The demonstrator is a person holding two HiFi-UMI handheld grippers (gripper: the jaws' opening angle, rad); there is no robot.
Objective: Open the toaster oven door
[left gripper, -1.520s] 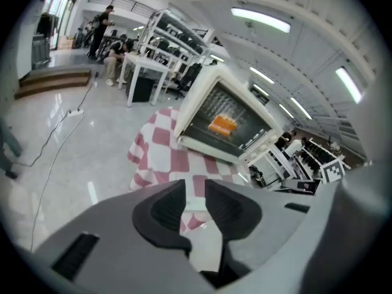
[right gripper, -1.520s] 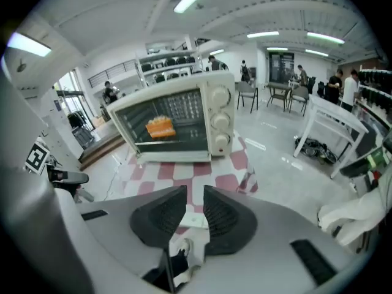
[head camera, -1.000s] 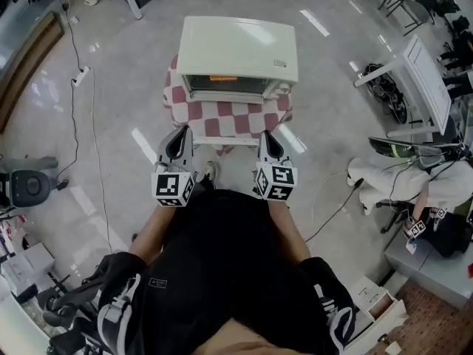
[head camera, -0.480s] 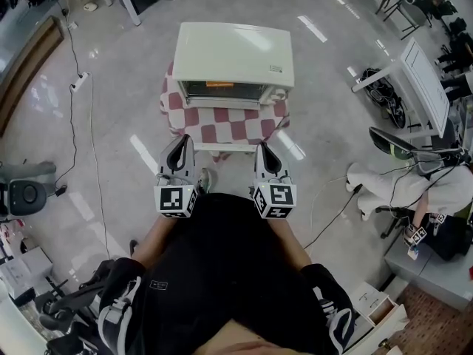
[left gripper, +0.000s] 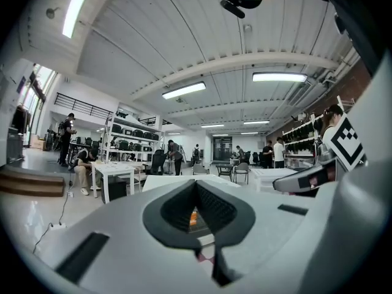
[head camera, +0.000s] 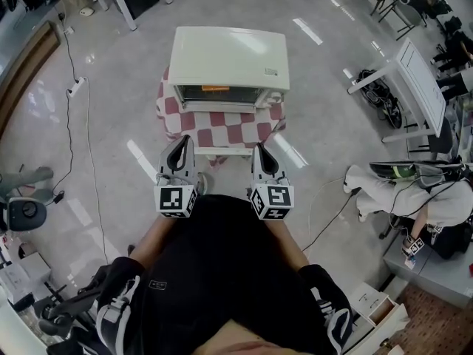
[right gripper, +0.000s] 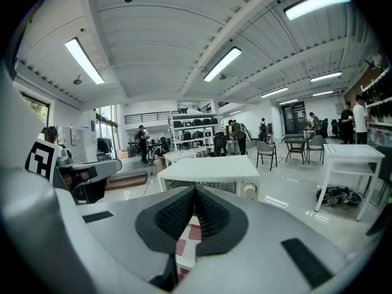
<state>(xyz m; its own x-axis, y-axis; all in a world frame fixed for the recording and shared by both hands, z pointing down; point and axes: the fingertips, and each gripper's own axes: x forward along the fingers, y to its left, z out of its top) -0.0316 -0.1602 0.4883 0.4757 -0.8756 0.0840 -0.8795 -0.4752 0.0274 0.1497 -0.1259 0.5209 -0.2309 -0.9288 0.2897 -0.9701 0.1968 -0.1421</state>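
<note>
Grey polished floor point(head camera: 111, 87) fills most of the head view. A person in a black top point(head camera: 222, 272) stands facing the setup.

The cream toaster oven point(head camera: 229, 54) sits on a small counter point(head camera: 222, 151) draped in a red-and-white checked cloth point(head camera: 222, 128), and occupies the cloth's far part. The door point(head camera: 219, 95) is upright and closed, with its glass front toward the person. An orange item point(head camera: 215, 89) shows behind the glass.

Left claw point(head camera: 179, 143) and right claw point(head camera: 260, 150) are held side by side near the counter's front edge, apart from the oven.

- **Left gripper view:** jaws pressed together, nothing between them.
- **Right gripper view:** jaws likewise together and empty, aimed at the oven front.
</note>
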